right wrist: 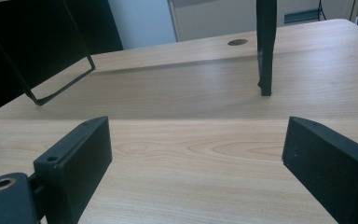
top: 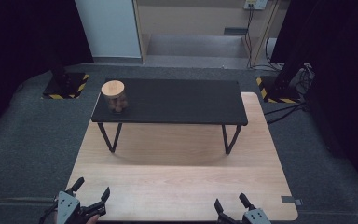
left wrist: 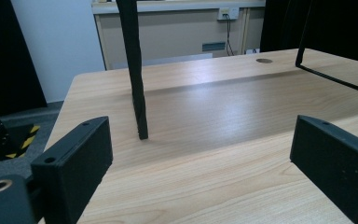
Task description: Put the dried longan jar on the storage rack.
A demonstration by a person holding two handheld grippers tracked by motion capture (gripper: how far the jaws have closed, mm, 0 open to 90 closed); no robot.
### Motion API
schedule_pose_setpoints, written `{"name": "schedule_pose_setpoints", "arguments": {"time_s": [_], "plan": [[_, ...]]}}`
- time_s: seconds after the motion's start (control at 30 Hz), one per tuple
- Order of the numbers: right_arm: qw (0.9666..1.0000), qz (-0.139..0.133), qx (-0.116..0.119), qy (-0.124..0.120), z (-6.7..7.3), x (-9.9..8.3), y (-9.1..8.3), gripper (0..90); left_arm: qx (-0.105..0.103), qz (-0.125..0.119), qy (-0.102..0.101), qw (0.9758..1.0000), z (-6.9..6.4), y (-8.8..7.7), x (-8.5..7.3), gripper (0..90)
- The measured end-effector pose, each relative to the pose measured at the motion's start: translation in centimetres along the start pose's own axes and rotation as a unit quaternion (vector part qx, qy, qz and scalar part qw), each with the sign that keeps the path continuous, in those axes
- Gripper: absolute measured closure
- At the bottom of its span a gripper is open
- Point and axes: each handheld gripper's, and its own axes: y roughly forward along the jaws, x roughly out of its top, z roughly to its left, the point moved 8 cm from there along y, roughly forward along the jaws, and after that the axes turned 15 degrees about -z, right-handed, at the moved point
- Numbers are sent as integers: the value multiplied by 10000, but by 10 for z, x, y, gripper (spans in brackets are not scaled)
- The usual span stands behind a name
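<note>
A glass jar with a round wooden lid and brown contents stands at the left end of a low black shelf with thin metal legs. The shelf rests on a light wooden table. My left gripper is low over the table's near left edge, jaws wide apart with nothing between them. My right gripper is at the near right edge, also open and holding nothing. In the left gripper view a black shelf leg rises ahead. In the right gripper view another shelf leg stands ahead to the right.
Grey carpet surrounds the table. Two black stands with yellow-black hazard bases flank the far corners, with cables trailing at the right. A cable hole sits in the tabletop's far part. Bare wood lies between the grippers and the shelf.
</note>
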Motion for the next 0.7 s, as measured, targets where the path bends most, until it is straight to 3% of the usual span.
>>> {"name": "schedule_pose_setpoints", "arguments": {"time_s": [0.7], "plan": [[10000, -21, -52, -6, -3, -1, -2, 82, 4, 28, 84, 10000, -2, 2, 2, 32]]}}
